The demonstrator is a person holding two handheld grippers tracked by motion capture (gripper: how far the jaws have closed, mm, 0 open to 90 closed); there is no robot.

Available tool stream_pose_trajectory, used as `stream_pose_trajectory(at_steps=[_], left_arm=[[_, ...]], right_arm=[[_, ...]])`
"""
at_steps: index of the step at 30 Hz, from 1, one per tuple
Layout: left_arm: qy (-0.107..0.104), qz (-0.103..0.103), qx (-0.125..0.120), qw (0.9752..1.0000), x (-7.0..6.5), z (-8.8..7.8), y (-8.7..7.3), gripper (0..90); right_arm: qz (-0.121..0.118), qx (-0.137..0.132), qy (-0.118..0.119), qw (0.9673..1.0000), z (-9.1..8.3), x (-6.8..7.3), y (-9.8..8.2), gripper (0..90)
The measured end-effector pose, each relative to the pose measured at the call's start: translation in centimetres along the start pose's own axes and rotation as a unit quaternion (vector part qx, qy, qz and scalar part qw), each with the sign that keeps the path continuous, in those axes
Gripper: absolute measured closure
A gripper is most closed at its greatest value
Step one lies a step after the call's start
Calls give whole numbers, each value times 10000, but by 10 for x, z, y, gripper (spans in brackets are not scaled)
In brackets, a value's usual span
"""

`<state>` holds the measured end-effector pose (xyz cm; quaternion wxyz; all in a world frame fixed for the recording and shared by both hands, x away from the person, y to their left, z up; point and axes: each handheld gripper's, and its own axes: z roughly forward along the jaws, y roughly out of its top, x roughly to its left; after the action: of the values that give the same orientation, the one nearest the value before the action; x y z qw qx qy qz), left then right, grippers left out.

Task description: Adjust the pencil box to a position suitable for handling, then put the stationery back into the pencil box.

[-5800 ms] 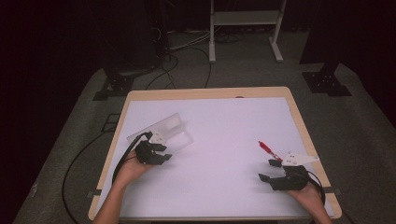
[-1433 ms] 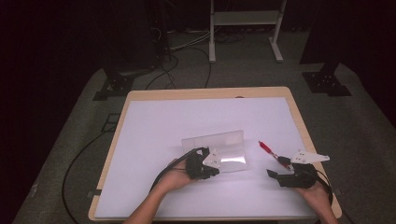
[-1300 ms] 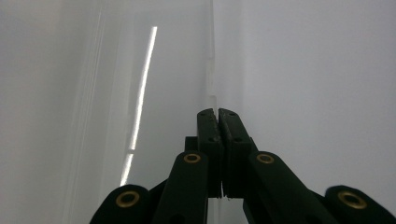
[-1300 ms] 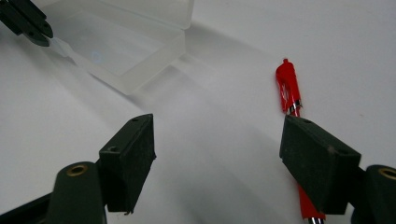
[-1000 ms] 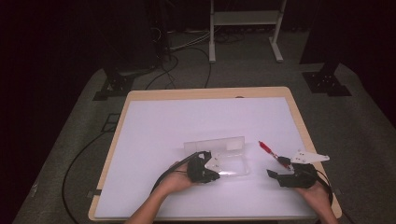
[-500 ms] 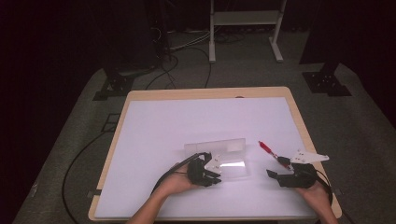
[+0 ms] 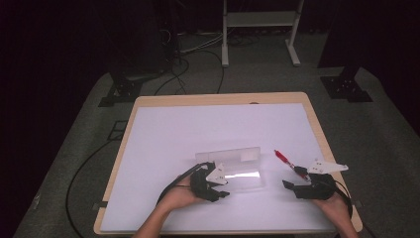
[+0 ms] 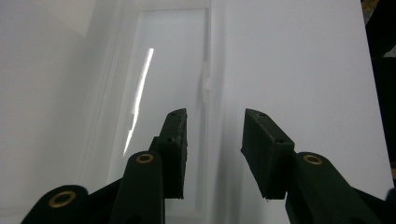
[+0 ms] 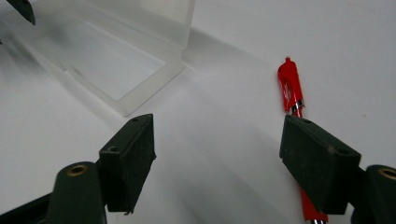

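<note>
On the white worktop [image 7: 163,144], the left gripper [image 7: 216,186] sits at the near edge of a clear plastic box [image 7: 233,166]; its jaws have just been opening and stand apart, pinching nothing. Further right, the right gripper [image 7: 292,187] has jaws spread wide, a red pen [image 7: 287,162] lying beside one jaw.

- Left gripper [image 7: 218,191]: black body, grey three-cornered plate on top, black cable trailing.
- Right gripper [image 7: 293,184]: the same build.
- Jaws: black blocks, brass-coloured pivot rings.
- Forearms bare.
</note>
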<state>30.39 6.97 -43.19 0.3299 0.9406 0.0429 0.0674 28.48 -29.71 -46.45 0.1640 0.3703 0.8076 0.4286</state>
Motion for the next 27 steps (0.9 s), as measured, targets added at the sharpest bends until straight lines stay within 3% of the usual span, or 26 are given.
stream_pose_trajectory(at_steps=[7, 13, 18, 27], left_arm=[[225, -178, -197, 9994, 2, -26, -15, 604], [412, -284, -225, 9985, 5, -45, -25, 604], [664, -502, -396, 9957, 10, -70, -43, 589], [822, -790, -525, 9921, 15, -86, -61, 576]], right_arm=[[49, -9, -4, 10000, -1, 0, 2, 257], [51, 25, 18, 10000, 0, -2, 2, 257], [72, 50, 8, 10000, -1, -5, 3, 257], [110, 134, 13, 9998, -1, -11, 3, 255]])
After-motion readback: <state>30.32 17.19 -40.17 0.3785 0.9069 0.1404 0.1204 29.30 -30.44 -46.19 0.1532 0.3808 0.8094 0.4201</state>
